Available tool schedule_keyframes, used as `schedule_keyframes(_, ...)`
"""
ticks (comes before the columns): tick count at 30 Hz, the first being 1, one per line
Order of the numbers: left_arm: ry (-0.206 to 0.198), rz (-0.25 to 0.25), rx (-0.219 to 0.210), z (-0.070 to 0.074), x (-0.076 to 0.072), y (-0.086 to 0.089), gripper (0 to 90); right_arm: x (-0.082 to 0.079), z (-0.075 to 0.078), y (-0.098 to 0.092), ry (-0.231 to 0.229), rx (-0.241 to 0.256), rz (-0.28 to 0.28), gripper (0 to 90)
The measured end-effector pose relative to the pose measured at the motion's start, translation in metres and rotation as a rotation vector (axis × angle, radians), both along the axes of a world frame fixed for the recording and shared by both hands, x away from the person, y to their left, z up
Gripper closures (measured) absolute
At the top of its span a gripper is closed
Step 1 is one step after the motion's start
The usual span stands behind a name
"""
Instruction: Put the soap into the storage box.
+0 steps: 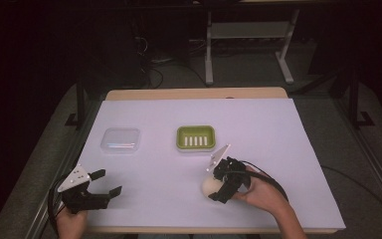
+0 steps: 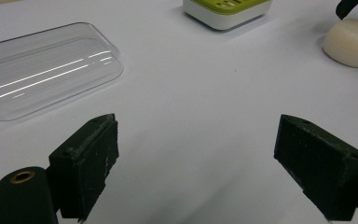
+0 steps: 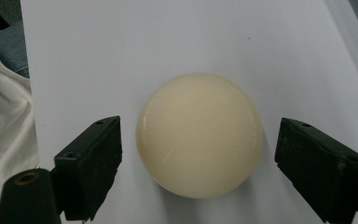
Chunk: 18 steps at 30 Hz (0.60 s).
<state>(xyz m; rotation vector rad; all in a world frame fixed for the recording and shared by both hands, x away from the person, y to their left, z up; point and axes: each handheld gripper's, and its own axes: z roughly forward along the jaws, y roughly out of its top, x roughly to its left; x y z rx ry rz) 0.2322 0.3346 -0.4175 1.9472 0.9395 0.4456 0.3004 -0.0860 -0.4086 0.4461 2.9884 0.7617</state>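
Jaws, right gripper [image 3: 198,154]: wide apart, one on each side of the soap [image 3: 199,134], not touching it.
Jaws, left gripper [image 2: 196,163]: wide, holding nothing, near the table's front left.
Soap: lies on the white table cover [image 1: 278,139], in front of the green soap dish [image 1: 195,138].
Clear lid [image 1: 121,139]: left of the dish, well apart.
Risk: the smooth, rounded bar may squirt out if the jaws close off-centre.
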Motion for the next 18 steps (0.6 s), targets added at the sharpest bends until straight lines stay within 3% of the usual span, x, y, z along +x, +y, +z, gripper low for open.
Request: schedule_keyframes(18, 0.005, -0.005, 0.007, 0.000, 0.000, 0.000, 13.0, 0.005, -0.014, 0.012, 0.038, -0.071, 0.010, 14.7)
